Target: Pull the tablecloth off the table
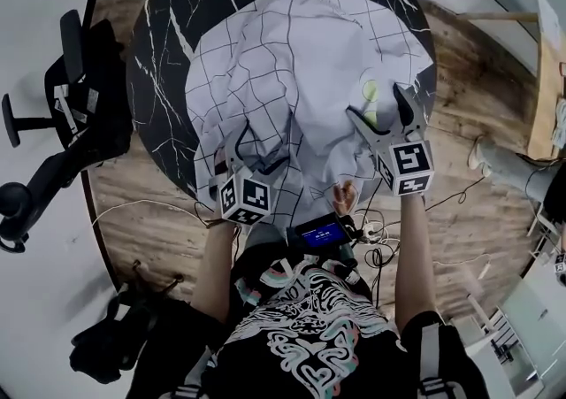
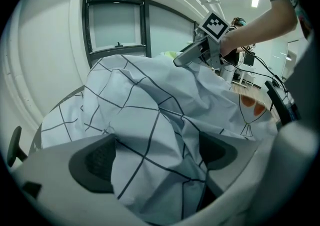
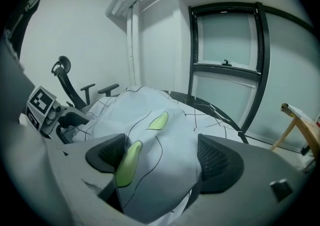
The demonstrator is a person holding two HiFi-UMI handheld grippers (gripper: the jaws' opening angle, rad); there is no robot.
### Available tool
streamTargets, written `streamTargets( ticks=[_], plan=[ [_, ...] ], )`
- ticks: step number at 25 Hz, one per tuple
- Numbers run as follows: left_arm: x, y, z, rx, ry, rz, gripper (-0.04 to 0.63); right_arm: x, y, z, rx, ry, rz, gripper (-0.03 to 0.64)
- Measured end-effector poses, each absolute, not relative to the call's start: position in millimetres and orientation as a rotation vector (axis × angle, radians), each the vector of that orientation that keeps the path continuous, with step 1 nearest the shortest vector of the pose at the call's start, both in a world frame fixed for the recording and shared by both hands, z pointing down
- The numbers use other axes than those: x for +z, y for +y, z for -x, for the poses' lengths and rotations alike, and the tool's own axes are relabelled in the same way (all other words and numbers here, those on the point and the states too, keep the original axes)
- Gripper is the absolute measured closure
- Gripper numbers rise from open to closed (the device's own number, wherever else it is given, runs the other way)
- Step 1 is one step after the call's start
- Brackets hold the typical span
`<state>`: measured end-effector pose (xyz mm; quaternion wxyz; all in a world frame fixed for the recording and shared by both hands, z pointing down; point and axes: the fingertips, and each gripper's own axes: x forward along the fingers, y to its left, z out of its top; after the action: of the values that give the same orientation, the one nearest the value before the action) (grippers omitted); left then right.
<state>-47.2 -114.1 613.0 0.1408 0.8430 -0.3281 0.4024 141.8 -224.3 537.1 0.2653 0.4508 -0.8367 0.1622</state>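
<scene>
The white tablecloth with thin black grid lines and a few green leaf prints (image 1: 292,61) lies bunched in a heap on the round black marble-patterned surface (image 1: 168,8). Its long axis runs from 12 o'clock down to 6 o'clock, where the near end spills over the rim toward the person. Bare stone shows around it from 8 o'clock through 12 to 2.

Both tongs meet the heap at its near end, so neither hand is clearly nearer. The left tongs (image 1: 237,148) sit at about 7 o'clock of it, with a thick fold of the cloth filling the gap between both pads. They look clamped on it, though the fabric covers the pad edges, so the pressure is not certain. The right tongs (image 1: 376,105) sit at about 4 o'clock, spread wide. A leaf-printed fold is draped between them, not pinched.

The pull would have to run toward 6 o'clock, and the right side likely needs a fresh grip first. A black office chair (image 1: 80,96) stands at 9 o'clock, clear of that path. Loose cables (image 1: 389,242) trail on the wooden floor (image 1: 478,96) at 5 o'clock, where falling cloth could snag.
</scene>
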Motion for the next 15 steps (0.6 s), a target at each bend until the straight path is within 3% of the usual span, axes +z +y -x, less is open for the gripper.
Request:
streamTargets(
  ticks=[15],
  plan=[
    [625,-116,46,1.148,-0.878,-2.403,0.081,568,-230,-144,0.715,-2.247,-1.171,0.161]
  ],
)
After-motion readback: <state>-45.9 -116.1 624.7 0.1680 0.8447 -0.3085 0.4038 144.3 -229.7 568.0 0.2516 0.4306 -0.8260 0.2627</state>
